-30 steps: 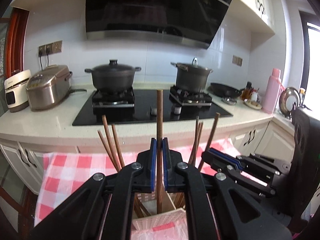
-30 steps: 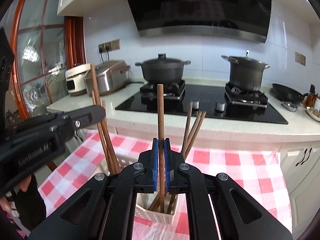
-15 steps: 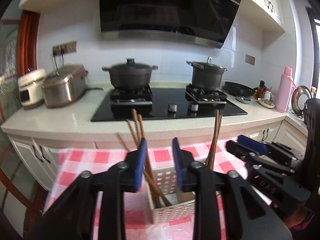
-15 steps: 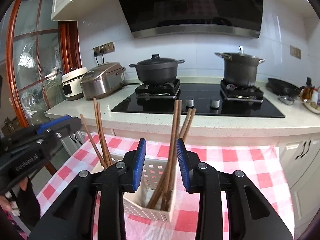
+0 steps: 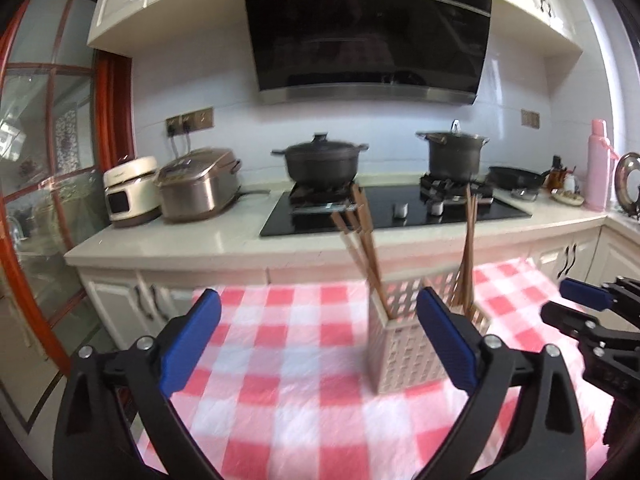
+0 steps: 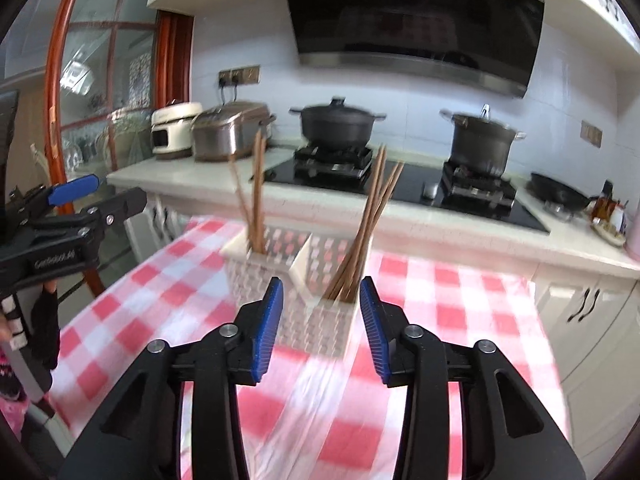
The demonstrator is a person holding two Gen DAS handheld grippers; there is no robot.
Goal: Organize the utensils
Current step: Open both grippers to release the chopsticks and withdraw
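— Both grippers are backing off from a second ago: each was pinching a chopstick over the holder (image 6: 294,280), and now both are letting go.

— So the left gripper (image 5: 316,338) is hanging wide open, holding nothing?

— Yes, and the right gripper (image 6: 320,328) is gaping too, nearer the holder on the checked cloth (image 5: 280,364).

— Where are the chopsticks (image 6: 366,232) sitting?

— Leaning in its two compartments, left bunch (image 6: 256,196) and right.

— They're looking light, stiff and slick; I'd be pinching one mid-shaft, above the rim.
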